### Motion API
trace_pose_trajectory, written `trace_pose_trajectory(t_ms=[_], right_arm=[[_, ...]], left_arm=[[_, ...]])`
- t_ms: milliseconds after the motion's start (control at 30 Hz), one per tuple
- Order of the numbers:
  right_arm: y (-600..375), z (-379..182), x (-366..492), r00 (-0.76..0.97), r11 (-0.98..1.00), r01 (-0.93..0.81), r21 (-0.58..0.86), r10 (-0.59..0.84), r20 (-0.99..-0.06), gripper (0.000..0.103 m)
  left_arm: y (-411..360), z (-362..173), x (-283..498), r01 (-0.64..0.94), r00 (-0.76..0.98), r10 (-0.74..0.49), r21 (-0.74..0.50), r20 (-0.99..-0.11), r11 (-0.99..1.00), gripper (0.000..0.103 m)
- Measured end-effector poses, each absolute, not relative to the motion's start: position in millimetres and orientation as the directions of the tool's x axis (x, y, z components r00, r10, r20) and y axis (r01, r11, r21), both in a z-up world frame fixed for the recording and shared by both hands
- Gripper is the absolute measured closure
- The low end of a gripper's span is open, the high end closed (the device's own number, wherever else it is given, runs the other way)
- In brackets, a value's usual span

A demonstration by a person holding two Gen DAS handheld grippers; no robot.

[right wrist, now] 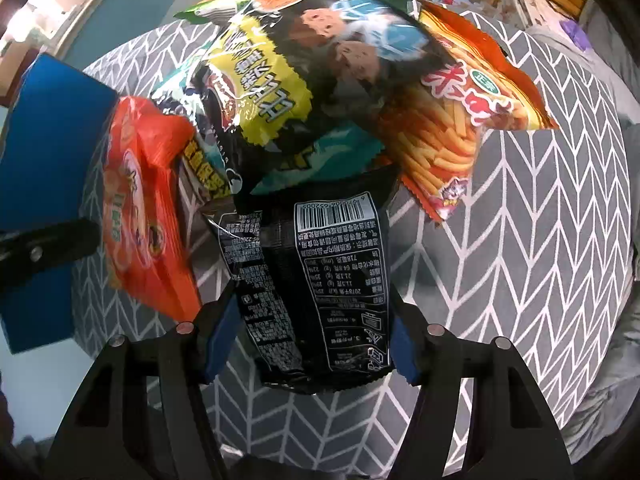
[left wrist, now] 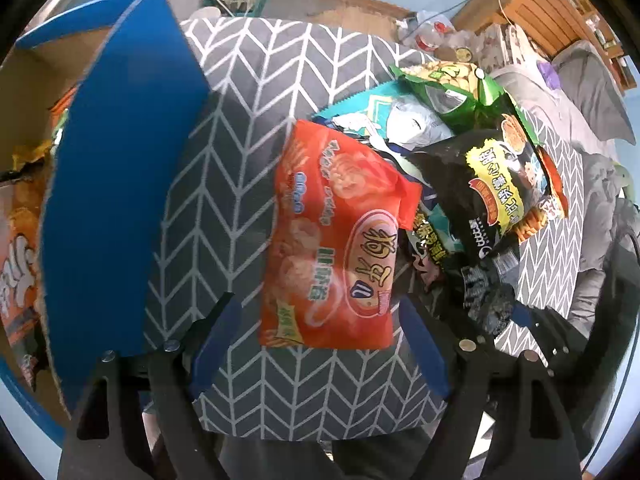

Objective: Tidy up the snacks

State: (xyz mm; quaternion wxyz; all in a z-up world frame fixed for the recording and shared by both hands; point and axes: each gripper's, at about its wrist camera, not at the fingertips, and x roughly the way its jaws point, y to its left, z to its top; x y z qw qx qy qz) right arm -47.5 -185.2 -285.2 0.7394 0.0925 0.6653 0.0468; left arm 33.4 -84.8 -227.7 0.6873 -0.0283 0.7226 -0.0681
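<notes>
Table cover (left wrist: 248, 92): grey cloth with white chevron lines, spread under everything; bare cloth on the near and right sides of the pile.

Cardboard box (left wrist: 112, 184): blue outside, brown inside, standing at the left edge of the cloth with a flap raised. Contents: at least one orange snack packet (left wrist: 18, 264) and some darker wrappers, too cut off to name.

Snack pile: several bags heaped in the middle of the cloth, overlapping. Top: a black cookie bag with a yellow label (right wrist: 276, 96). Beneath and behind it: a green bag (left wrist: 444, 84), a teal bag (left wrist: 384, 112), an orange-red bag of stick snacks (right wrist: 460, 132).

Orange-red snack bag (left wrist: 336, 240): on the box side of the pile, long axis running away from the left gripper (left wrist: 320, 344), near end between the fingers. Jaws wide apart, pads clear of the bag: released, grasping nothing.

Black packet, barcode side up (right wrist: 320, 288): long axis along the right gripper (right wrist: 308, 340), lower half between the blue pads (right wrist: 218, 340). The pads lie at its edges; whether they press cannot be told.

Judgement: each hand is nearest its own bag; the left bag lies closer to the box.
</notes>
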Motion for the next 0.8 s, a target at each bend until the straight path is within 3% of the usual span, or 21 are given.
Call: trace_pose_trajectory(t_ms=[167,700,800], right_arm=[[-195,-277,-62,0.113,0.974,0.067,0.217,0.209,-0.971,0.038],[-241,-246,-98,0.123,0.962,0.132,0.238,0.223,-0.967,0.038],[-244,-235,-93,0.129,0.962,0.132,0.239,0.222,-0.966,0.038]], left_arm=[[-93,-236,41,0.045,-0.06,-0.121,-0.124,-0.991,0.991,0.016],[-126,-275,64,0.124,-0.034,-0.012,-0.016,-0.999,0.992,0.016],[-133,-278,65,0.156,-0.017,-0.021,-0.023,-1.0,0.988,0.031]])
